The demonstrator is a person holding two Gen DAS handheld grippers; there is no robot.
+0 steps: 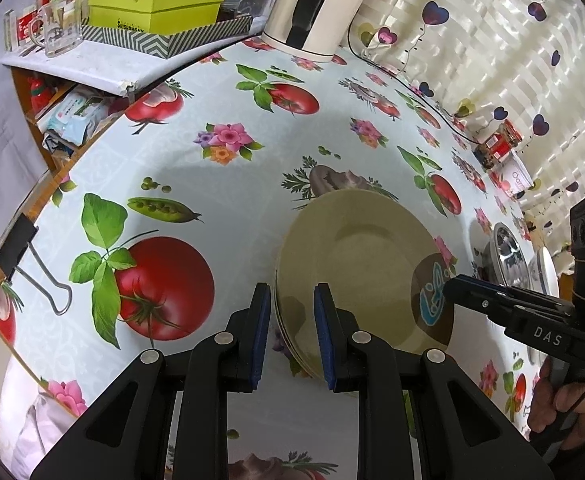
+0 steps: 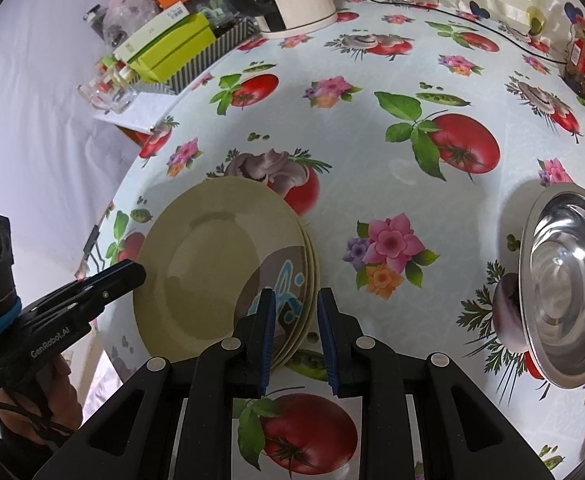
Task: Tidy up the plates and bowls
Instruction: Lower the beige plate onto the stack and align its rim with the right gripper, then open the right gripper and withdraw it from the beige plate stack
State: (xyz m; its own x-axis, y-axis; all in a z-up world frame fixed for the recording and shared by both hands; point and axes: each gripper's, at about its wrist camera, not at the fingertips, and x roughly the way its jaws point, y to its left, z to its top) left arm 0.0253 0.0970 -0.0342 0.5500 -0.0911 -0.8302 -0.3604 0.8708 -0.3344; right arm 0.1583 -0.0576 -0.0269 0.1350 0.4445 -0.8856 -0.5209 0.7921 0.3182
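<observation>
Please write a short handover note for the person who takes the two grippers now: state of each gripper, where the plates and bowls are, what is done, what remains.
Left gripper: open, its jaws either side of the left rim of the plate stack; holds nothing.
Right gripper: open at the stack's right rim, also holds nothing.
Stack: several beige plates, lying on the tablecloth.
Steel bowl: to the right of the stack, apart from it. A second dish behind it is only partly seen from the left wrist.
Done: the plates are stacked.
Left: probably move the stack and sort the bowls.
</observation>
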